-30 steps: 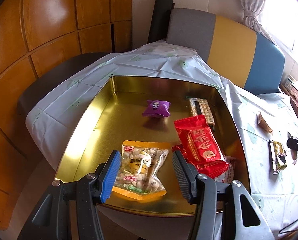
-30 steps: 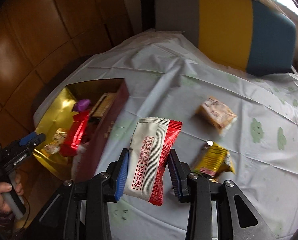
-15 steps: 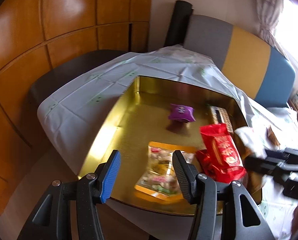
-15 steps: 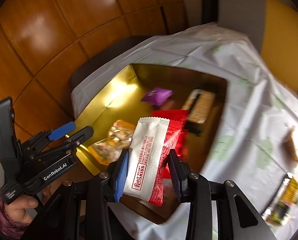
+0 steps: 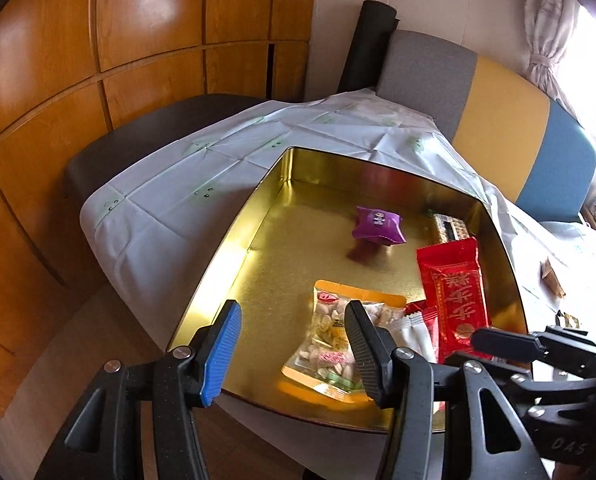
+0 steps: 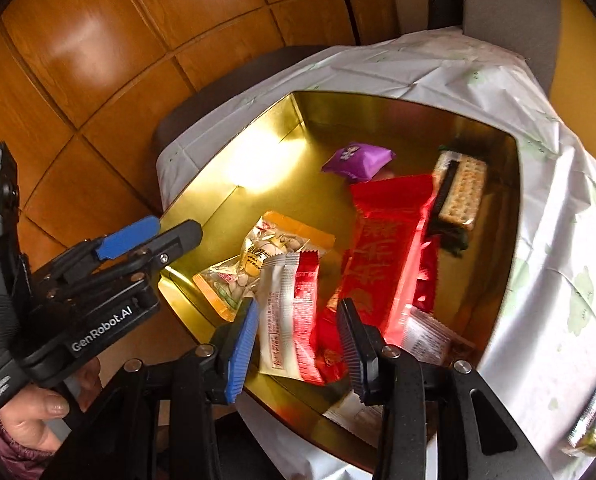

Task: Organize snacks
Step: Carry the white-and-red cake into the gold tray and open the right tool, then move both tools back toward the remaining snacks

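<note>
Now released into shiny gold metal tin (image 6: 202,204): white-and-red foil snack packet (image 6: 290,312); right gripper (image 6: 298,340) jaws just opened, left gripper (image 5: 290,344) open, empty.

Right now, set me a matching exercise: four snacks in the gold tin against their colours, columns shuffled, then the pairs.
Column one:
1. nut pouch
2. small pillow pack
3. long packet with gold characters
4. crackers

Column two:
A. purple
B. pale tan
C. orange-edged, clear
D. red

Pairs: 1-C, 2-A, 3-D, 4-B. All lie in the tin.
</note>
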The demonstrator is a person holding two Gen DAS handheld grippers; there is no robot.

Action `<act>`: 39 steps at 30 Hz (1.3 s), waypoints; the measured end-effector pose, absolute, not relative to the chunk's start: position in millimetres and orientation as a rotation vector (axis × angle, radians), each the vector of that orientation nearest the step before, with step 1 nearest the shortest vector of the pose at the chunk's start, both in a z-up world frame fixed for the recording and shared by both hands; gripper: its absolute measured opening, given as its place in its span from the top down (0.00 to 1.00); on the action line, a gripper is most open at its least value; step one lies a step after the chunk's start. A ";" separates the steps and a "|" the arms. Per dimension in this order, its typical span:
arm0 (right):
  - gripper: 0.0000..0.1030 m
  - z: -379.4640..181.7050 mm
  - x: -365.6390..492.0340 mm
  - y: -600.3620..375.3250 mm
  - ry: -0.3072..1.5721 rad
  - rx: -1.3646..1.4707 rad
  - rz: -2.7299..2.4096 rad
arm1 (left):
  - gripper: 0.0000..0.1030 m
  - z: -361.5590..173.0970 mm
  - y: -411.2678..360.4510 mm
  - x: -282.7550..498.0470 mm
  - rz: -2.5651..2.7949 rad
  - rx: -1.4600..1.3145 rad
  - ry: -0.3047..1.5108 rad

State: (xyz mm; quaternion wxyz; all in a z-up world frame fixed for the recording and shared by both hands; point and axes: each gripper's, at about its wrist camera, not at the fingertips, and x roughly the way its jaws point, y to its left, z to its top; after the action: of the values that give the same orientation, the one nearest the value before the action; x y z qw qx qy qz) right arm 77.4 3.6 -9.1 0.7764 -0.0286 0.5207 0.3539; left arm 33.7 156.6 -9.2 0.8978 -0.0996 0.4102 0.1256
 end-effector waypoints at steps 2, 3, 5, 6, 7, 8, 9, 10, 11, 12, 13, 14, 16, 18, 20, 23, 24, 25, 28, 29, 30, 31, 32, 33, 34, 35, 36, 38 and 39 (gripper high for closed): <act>0.50 -3.9 75.5 -5.0 1.103 -0.055 0.744 | 0.47 -7.0 152.6 33.5 0.252 -0.198 0.845; 0.46 -1.2 75.0 -8.9 1.091 -0.054 0.730 | 0.47 -5.5 150.5 33.5 0.249 -0.193 0.841; 0.44 4.6 74.2 -18.2 1.065 -0.049 0.706 | 0.47 -3.2 147.2 33.0 0.245 -0.184 0.835; 0.43 7.0 73.9 -23.2 1.055 -0.046 0.693 | 0.47 -2.2 145.5 32.9 0.241 -0.179 0.834; 0.41 10.0 73.9 -28.6 1.046 -0.042 0.681 | 0.47 -1.4 143.9 32.7 0.238 -0.176 0.833; 0.40 11.6 73.6 -35.0 1.038 -0.038 0.670 | 0.47 -0.4 142.4 33.0 0.235 -0.173 0.832; 0.39 13.3 73.4 -40.6 1.030 -0.035 0.657 | 0.47 0.4 140.8 32.9 0.231 -0.171 0.831; 0.38 16.6 74.2 -47.6 1.024 -0.034 0.645 | 0.47 1.3 139.4 32.6 0.228 -0.169 0.831; 0.37 17.4 75.5 -52.3 1.018 -0.034 0.632 | 0.47 2.2 137.8 32.4 0.222 -0.166 0.831; 0.36 18.6 75.2 -58.6 1.013 -0.035 0.617 | 0.47 3.2 135.9 32.3 0.218 -0.162 0.829; 0.35 20.0 75.1 -64.7 1.009 -0.033 0.603 | 0.47 4.0 133.8 32.1 0.216 -0.157 0.827; 0.34 20.3 75.5 -70.4 1.006 -0.030 0.591 | 0.47 4.9 131.8 31.9 0.212 -0.153 0.826; 0.34 22.7 76.0 -84.4 1.004 -0.025 0.564 | 0.47 6.7 128.0 31.8 0.202 -0.145 0.824; 0.34 23.3 76.8 -98.9 1.001 -0.020 0.534 | 0.47 8.2 124.5 31.9 0.194 -0.139 0.823; 0.33 24.3 78.1 -115.5 0.999 -0.013 0.502 | 0.47 9.9 120.2 32.5 0.184 -0.131 0.822; 0.31 26.7 81.0 -143.0 1.000 0.005 0.445 | 0.47 11.9 113.0 34.0 0.168 -0.120 0.823; 0.30 27.4 82.4 -152.7 0.999 0.012 0.426 | 0.47 12.5 110.3 34.5 0.161 -0.115 0.822; 0.30 28.0 83.6 -162.8 0.998 0.019 0.405 | 0.47 13.0 107.8 35.0 0.155 -0.109 0.822; 0.29 30.4 86.6 -193.7 0.999 0.026 0.335 | 0.47 14.9 98.8 36.9 0.131 -0.099 0.821; 0.29 31.6 86.6 -203.7 0.998 0.028 0.314 | 0.47 15.7 95.5 37.8 0.122 -0.095 0.821; 0.29 32.8 87.2 -214.5 0.996 0.029 0.293 | 0.47 16.2 92.1 38.8 0.114 -0.089 0.822; 0.28 34.9 86.5 -226.4 0.993 0.030 0.273 | 0.47 16.6 88.5 39.9 0.107 -0.082 0.823; 0.28 35.7 86.8 -236.7 0.990 0.033 0.252 | 0.47 16.8 85.0 40.4 0.100 -0.074 0.823; 0.26 36.7 87.5 -247.6 0.988 0.037 0.231 | 0.47 17.4 80.2 41.4 0.091 -0.066 0.825; 0.25 37.4 87.9 -258.4 0.988 0.039 0.209 | 0.47 17.9 76.9 42.3 0.084 -0.061 0.825; 0.25 37.4 88.7 -269.3 0.989 0.037 0.187 | 0.47 18.8 72.0 43.4 0.073 -0.053 0.826; 0.24 36.5 89.4 -279.7 0.990 0.035 0.163 | 0.47 19.2 67.6 44.8 0.063 -0.047 0.828; 0.24 34.6 91.6 -301.5 0.991 0.043 0.113 | 0.47 21.0 58.7 47.4 0.042 -0.034 0.829; 0.24 32.8 92.7 -313.4 0.992 0.051 0.086 | 0.47 22.1 53.3 48.7 0.028 -0.026 0.827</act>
State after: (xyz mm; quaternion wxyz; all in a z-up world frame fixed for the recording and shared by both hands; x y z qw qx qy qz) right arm 92.7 -313.4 32.8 0.8784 0.0247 0.4756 0.0411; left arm 48.7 53.3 22.1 0.9155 -0.0125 0.4019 0.0138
